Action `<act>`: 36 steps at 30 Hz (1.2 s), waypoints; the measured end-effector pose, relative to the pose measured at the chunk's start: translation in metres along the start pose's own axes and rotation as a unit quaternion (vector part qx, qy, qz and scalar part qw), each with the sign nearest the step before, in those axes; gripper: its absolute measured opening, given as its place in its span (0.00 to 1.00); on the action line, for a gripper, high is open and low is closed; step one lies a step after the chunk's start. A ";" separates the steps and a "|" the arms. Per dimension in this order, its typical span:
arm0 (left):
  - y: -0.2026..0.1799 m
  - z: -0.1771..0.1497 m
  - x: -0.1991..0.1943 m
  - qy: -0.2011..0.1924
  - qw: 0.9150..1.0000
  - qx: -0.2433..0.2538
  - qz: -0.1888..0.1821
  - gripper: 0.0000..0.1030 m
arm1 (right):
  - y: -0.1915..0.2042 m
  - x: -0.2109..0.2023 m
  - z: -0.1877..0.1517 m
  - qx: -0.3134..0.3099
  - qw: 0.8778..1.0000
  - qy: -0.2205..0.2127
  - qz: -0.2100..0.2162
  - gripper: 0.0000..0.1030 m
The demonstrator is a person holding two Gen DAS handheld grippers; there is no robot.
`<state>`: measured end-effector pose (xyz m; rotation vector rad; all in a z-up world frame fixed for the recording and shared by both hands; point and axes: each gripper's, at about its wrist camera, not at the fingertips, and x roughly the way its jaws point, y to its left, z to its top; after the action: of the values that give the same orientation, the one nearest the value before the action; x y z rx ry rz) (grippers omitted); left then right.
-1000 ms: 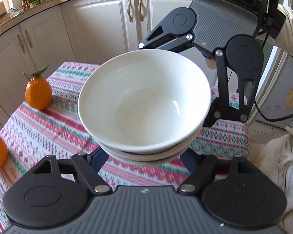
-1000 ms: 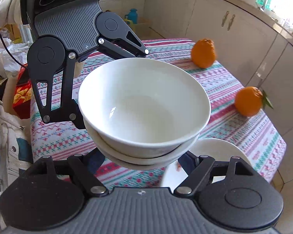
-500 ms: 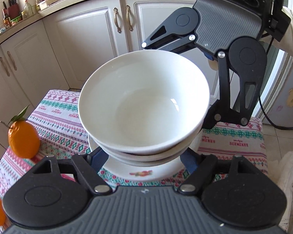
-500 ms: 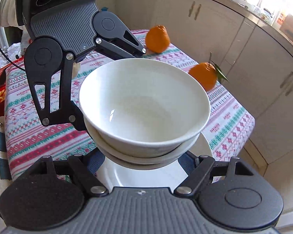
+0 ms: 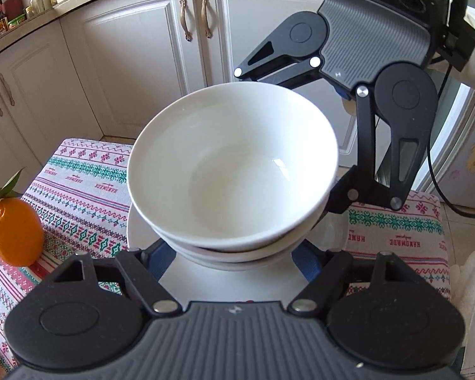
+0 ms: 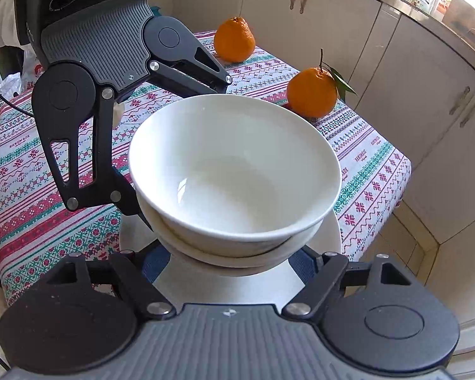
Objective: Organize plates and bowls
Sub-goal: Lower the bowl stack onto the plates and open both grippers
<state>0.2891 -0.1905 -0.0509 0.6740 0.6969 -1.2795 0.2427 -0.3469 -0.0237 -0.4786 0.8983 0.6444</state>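
Two nested white bowls (image 5: 234,171) are held between both grippers, above a white plate (image 5: 224,281) on the patterned tablecloth. My left gripper (image 5: 234,259) grips the stack from one side, its fingers spread around the lower bowl. My right gripper (image 6: 234,259) grips it from the opposite side. The stack also shows in the right wrist view (image 6: 234,174), with the plate (image 6: 224,285) under it. Each gripper's fingertips are hidden beneath the bowls. The right gripper shows opposite in the left wrist view (image 5: 357,95), the left gripper in the right wrist view (image 6: 95,79).
Two oranges (image 6: 312,91) (image 6: 234,44) lie on the tablecloth (image 6: 41,174) beyond the plate; one shows at left in the left wrist view (image 5: 14,231). White kitchen cabinets (image 5: 136,63) stand beyond the table's edge. Bags lie on the floor (image 6: 3,88).
Both grippers carried the bowl stack across the table until it hangs over the white plate and is lower toward it. The oranges shifted away in view.
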 end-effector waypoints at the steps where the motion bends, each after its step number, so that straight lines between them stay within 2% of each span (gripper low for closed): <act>1: 0.001 0.000 0.001 0.000 1.000 0.000 0.000 0.77 | -0.001 0.001 0.000 0.001 1.000 0.000 0.000 0.82; 17: 0.006 0.000 0.007 0.001 1.000 -0.009 -0.003 0.77 | -0.009 0.012 -0.003 0.024 1.000 0.003 0.009 0.82; 25: -0.007 -0.003 0.002 -0.010 1.000 0.008 0.023 0.78 | -0.009 0.011 -0.003 0.038 0.999 -0.001 0.006 0.83; 31: -0.014 -0.011 -0.020 -0.041 0.998 -0.007 0.043 0.94 | -0.003 0.001 -0.004 0.052 0.999 -0.014 -0.002 0.96; 36: -0.029 -0.025 -0.046 -0.074 0.993 -0.047 0.083 0.96 | 0.014 -0.012 -0.009 0.083 0.996 -0.020 -0.040 0.98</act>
<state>0.2518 -0.1474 -0.0320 0.5426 0.5648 -1.1245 0.2224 -0.3468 -0.0203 -0.3487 0.8824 0.4999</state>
